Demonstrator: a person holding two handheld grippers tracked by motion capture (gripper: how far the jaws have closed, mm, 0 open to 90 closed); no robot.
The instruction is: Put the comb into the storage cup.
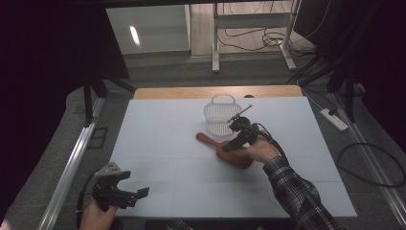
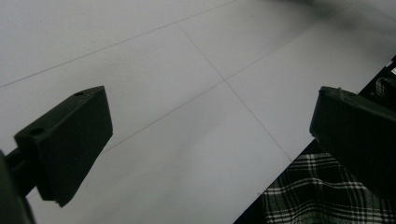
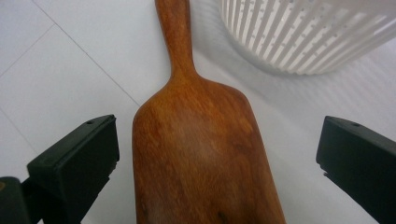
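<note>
A brown wooden scoop point(image 1: 224, 149) lies flat on the white table point(image 1: 163, 143), its handle toward the left. In the right gripper view the scoop point(image 3: 196, 149) lies between the wide-apart jaws of my right gripper point(image 3: 217, 154), handle pointing away. That right gripper point(image 1: 235, 142) hovers open just over the scoop. A white slatted basket point(image 1: 221, 115) stands right behind it, and the basket point(image 3: 303, 32) fills the top right of the right gripper view. My left gripper point(image 1: 136, 194) is open near the table's front left corner, over bare table point(image 2: 187, 116).
A wooden strip point(image 1: 215, 92) runs along the table's far edge. Metal rails point(image 1: 72, 163) flank the table. A power strip point(image 1: 335, 120) and cables lie on the floor at right. A plaid sleeve point(image 1: 297, 196) reaches in from the bottom right.
</note>
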